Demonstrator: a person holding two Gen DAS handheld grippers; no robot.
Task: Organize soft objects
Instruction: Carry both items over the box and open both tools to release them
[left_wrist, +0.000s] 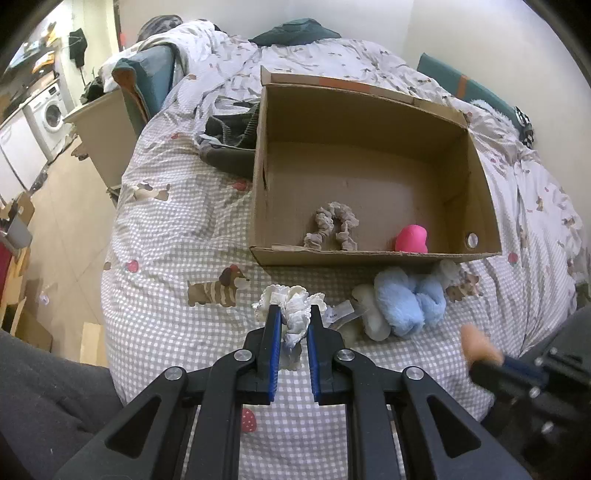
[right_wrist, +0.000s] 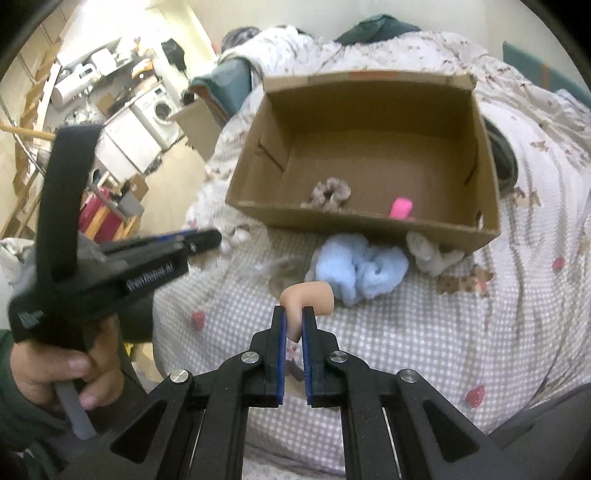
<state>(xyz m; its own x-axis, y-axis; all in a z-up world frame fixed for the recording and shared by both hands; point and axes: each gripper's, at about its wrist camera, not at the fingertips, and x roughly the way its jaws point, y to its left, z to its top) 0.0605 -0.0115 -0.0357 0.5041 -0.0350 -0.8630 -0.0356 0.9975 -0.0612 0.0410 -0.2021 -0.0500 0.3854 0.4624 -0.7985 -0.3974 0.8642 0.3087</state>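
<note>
- Closest in on the left wrist view, the left gripper (left_wrist: 294, 314) is clamped down on a white frilly cloth (left_wrist: 293, 312); the fabric is bunched up between the blue pads, with some ruffle spilling out on both sides.
- On the right wrist view, the right gripper (right_wrist: 293, 314) is pinched narrow around a peach-coloured soft piece (right_wrist: 308, 295), which is bent over and sticks up past the fingertips. The same piece can be spotted blurry at the edge of the left view (left_wrist: 478, 345).
- Everything is laid out on a bed with a checked duvet (left_wrist: 177, 332) printed with little dogs and strawberries.
- Just past the grippers, a fluffy light-blue plush (left_wrist: 410, 302) is slumped on the duvet, right in front of the box's near wall. A cream-white soft thing (left_wrist: 371, 314) is tucked against its left side, and another whitish bundle (right_wrist: 428, 251) is wedged at the box's near right corner.
- Next comes an open cardboard box (left_wrist: 480, 192), sat on the bed. Inside, near the front wall, a beige scrunchie (left_wrist: 334, 227) is lying on the floor, with a bright pink soft item (left_wrist: 412, 240) to its right, well apart from it.
- Left of the box, a dark bundle of clothing (left_wrist: 229, 136) is piled on the duvet.
- Way back, a washing machine (left_wrist: 50, 112) can be seen off to the left.
</note>
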